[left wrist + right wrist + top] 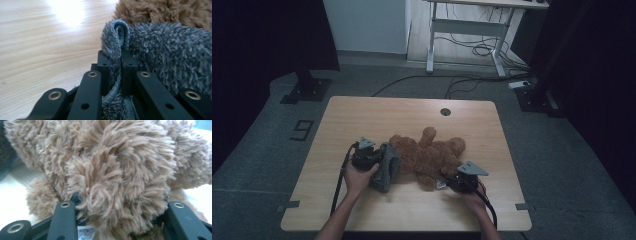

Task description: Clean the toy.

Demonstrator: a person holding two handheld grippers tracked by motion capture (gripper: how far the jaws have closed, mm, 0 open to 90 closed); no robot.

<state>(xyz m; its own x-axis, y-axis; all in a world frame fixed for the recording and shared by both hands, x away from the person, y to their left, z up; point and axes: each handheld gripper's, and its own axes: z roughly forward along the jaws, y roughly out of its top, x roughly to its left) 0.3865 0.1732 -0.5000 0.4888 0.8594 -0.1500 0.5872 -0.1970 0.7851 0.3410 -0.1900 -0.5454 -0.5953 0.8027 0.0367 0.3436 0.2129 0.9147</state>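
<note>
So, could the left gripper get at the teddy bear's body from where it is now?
Probably not yet. The left gripper is shut on a fold of the grey fleece cloth, which lies between it and the brown teddy bear; the right gripper already holds a limb.

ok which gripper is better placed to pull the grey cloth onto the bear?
Left. The left gripper is already shut on the grey cloth, beside the teddy bear. The right gripper clasps the bear.

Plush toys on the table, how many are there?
1: a brown teddy bear lying mid-table, the right gripper clamped on it. The grey fleece cloth beside it isn't a toy.
</note>
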